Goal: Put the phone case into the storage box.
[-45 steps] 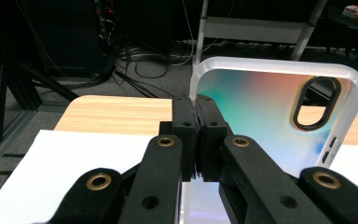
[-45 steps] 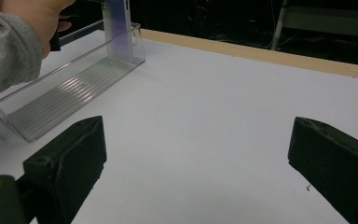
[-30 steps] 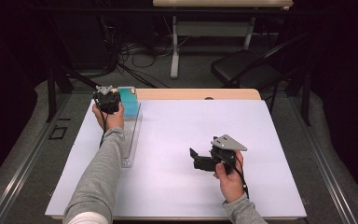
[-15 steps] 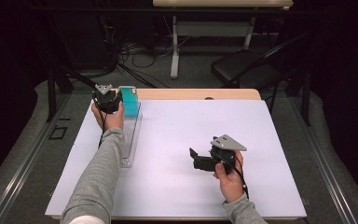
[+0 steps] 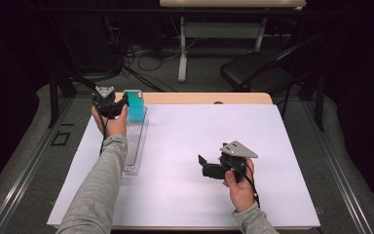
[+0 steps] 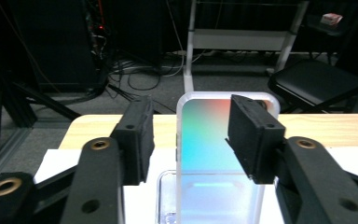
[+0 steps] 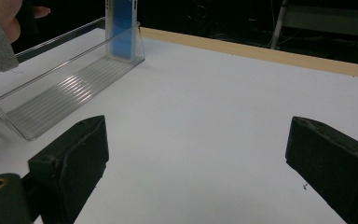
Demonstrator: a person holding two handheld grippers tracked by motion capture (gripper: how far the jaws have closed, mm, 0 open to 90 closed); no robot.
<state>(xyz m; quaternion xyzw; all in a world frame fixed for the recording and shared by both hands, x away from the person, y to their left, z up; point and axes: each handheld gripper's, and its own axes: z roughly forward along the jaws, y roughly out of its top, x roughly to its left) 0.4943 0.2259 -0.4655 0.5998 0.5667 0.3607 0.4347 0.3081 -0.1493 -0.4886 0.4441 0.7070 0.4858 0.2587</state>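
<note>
- The phone stands upright at the far end of the clear tray, upper left of the high view. It looks like a thin, stiff slab with slick glass faces, so I'd guess light but easy to drop.
- Your left gripper has just been opening its jaws; they flank the phone with gaps, not pressing. Best hold is probably across its long side edges.
- Your right gripper hangs wide open at lower right, holding nothing.
- The desk has a smooth white cover; beyond it a dark room with cables and a chair.
</note>
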